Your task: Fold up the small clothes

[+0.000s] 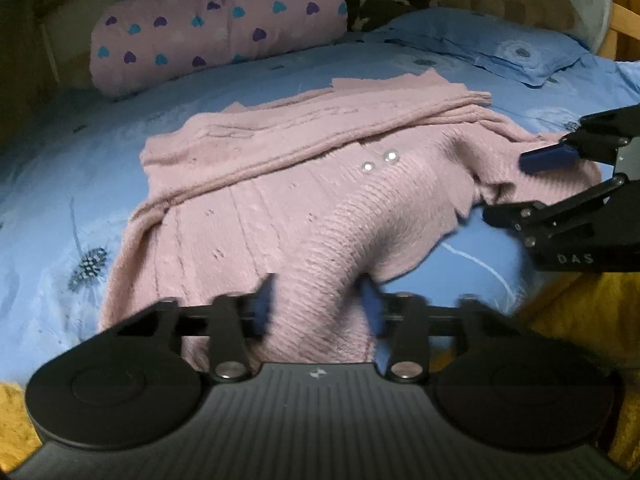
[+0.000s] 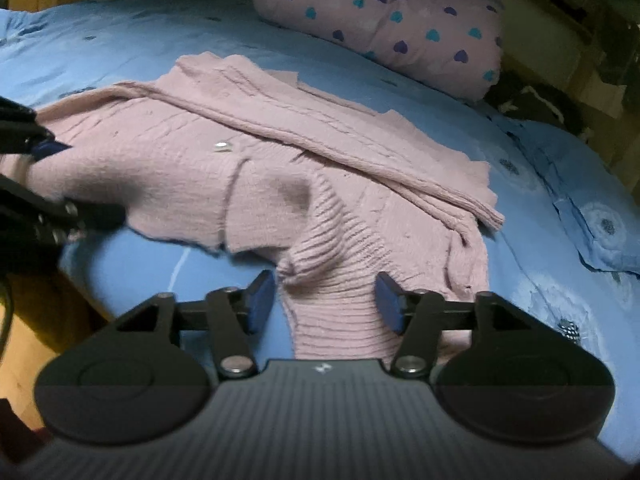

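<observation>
A pink knitted cardigan (image 1: 280,184) with small shiny buttons lies rumpled on the blue bedsheet (image 1: 60,160); it also shows in the right wrist view (image 2: 280,160). My left gripper (image 1: 318,304) is open, its blue pads on either side of a ribbed part of the cardigan at the near edge. My right gripper (image 2: 326,300) is open around another ribbed part of the cardigan. In the left wrist view the right gripper (image 1: 516,184) enters from the right at the cardigan's edge. In the right wrist view the left gripper (image 2: 60,180) shows at the left edge.
A pink roll with heart prints (image 1: 216,28) lies at the far side of the bed. A blue pillow (image 1: 492,48) lies far right. Yellow cloth (image 1: 580,312) lies past the bed's near edge. A wooden frame (image 1: 624,28) borders the bed.
</observation>
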The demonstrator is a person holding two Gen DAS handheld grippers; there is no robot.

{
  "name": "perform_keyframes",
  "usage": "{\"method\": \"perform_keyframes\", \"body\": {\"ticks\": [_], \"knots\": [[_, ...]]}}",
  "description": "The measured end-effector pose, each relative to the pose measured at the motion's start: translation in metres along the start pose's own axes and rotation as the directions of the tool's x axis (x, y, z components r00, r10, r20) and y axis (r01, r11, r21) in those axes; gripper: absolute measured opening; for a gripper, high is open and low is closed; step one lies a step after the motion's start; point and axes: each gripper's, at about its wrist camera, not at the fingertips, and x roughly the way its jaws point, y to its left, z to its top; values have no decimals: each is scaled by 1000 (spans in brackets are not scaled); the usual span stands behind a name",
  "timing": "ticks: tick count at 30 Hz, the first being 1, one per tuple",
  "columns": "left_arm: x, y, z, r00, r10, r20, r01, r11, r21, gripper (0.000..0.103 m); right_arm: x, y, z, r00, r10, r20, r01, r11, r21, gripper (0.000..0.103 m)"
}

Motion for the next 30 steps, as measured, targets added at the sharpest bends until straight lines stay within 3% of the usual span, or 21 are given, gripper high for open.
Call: {"method": "perform_keyframes", "body": {"ticks": [1,3,5,6,7,8,13,17,30], "knots": [[0,1,2,1000,9,0,-9,1000,-6,25,2,-2,-1,1000,-1,-2,1,1000,11,66],[2,6,5,1000,13,-1,-13,999,-35,16,5,-7,-4,1000,19,9,-19,1000,25,66],[4,11,8,1000,7,-3,-7,998,-66,14,7,-11,-4,999,35,14,-36,998,48,62],[4,12,10,1000,6,-4,-6,997,-76,13,7,-12,-3,999,41,13,-42,998,53,57],[4,13,12,1000,4,-3,-4,996,-84,13,7,-11,-2,999,39,16,-40,998,42,35],[3,14,14,1000,2,-1,-2,996,-90,13,7,-9,1,1000,12,19,-12,1000,22,22],[-2,24,26,999,-17,28,19,995,-96,13,3,-11,13,997,-36,61,32,998,57,19],[-7,35,40,998,-13,63,21,992,-121,13,-6,-16,28,985,-104,138,102,995,21,19],[-23,38,76,984,21,179,-7,997,-78,13,-26,-32,54,949,-177,262,171,984,45,18]]}}
